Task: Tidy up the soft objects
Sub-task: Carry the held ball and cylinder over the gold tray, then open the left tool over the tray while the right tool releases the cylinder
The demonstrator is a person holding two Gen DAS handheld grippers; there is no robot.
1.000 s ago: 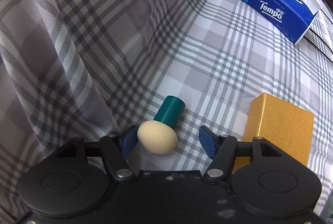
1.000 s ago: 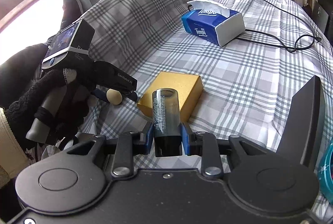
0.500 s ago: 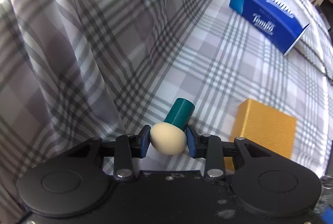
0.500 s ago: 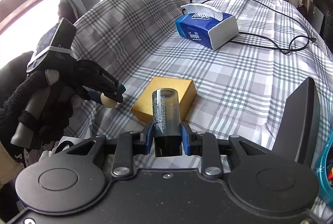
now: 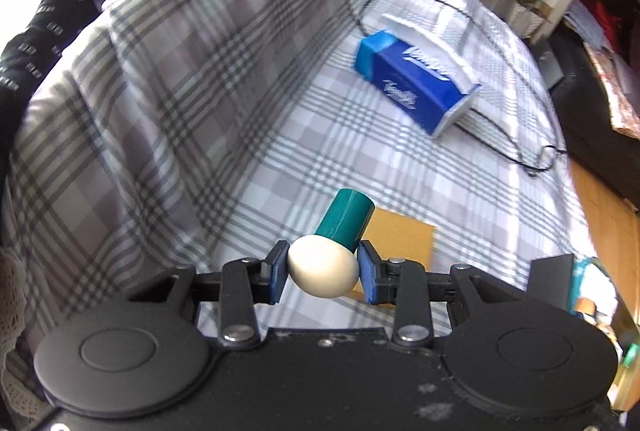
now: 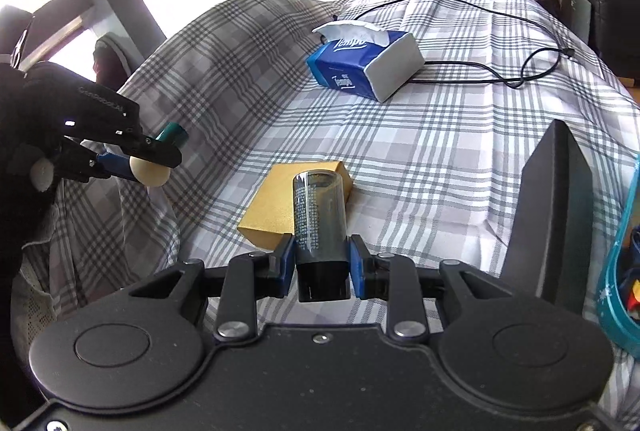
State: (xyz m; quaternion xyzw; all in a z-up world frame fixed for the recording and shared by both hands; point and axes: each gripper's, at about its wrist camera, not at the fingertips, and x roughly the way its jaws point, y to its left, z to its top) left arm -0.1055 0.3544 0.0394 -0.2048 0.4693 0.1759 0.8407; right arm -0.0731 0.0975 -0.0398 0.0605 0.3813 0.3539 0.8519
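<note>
Left tongs (image 5: pixel 323 269): jaws closed, blue pads (image 5: pixel 277 272) pressing both sides of a held item; unit raised above the bed, gripped by a black-gloved hand (image 6: pixel 24 167) at far left. Right tongs (image 6: pixel 321 265): jaws closed, pads clamping a held item, pointing forward, raised.

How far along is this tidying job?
Nothing visibly put away yet. In hand: the left tool grips the cream-headed, teal-handled sponge, lifted off the plaid cloth; the right tool grips a dark cylinder. Left on the cloth: the gold box and tissue pack.
</note>
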